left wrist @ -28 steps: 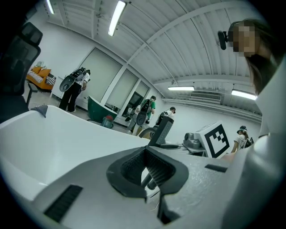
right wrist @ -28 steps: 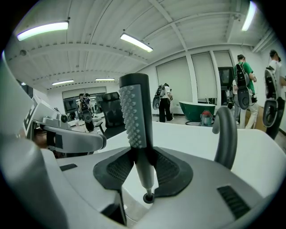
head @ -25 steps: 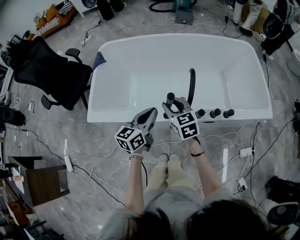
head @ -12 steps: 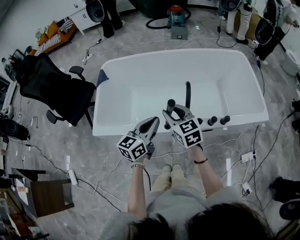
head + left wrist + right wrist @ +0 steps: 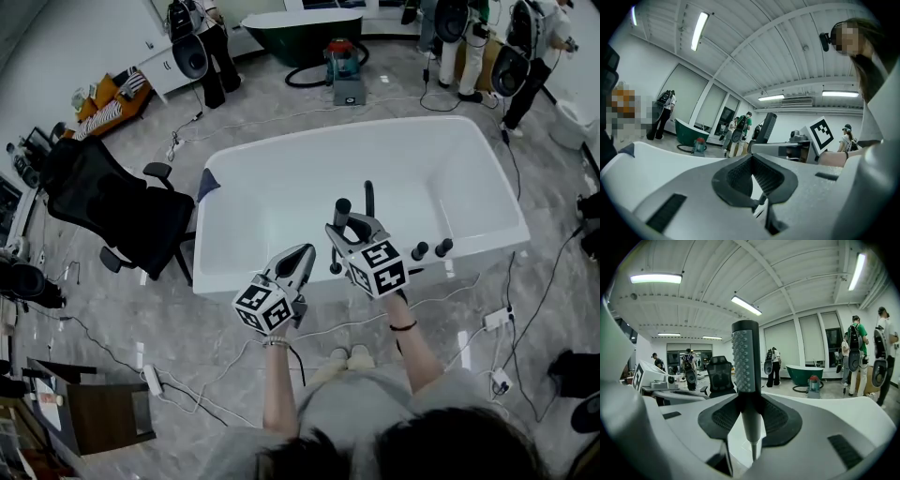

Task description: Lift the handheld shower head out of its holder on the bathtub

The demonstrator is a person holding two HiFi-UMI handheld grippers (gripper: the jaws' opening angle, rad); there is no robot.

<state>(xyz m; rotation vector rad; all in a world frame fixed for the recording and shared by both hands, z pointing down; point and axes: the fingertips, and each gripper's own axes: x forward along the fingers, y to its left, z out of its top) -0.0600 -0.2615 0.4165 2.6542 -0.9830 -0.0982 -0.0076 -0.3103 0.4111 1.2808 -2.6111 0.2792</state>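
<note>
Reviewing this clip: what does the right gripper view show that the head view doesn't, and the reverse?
Right gripper view only: the shower head's nubbed spray face, its handle clamped in the right gripper, and ceiling lights. Head view only: knobs and the black spout on the bathtub rim, floor cables, the person's arms. Both: the shower head, white bathtub, black office chair, green tub.

Dark stick shower head point(image 5: 746, 357) — nubbed face, upright — above the white bathtub point(image 5: 281, 187) near rim.
</note>
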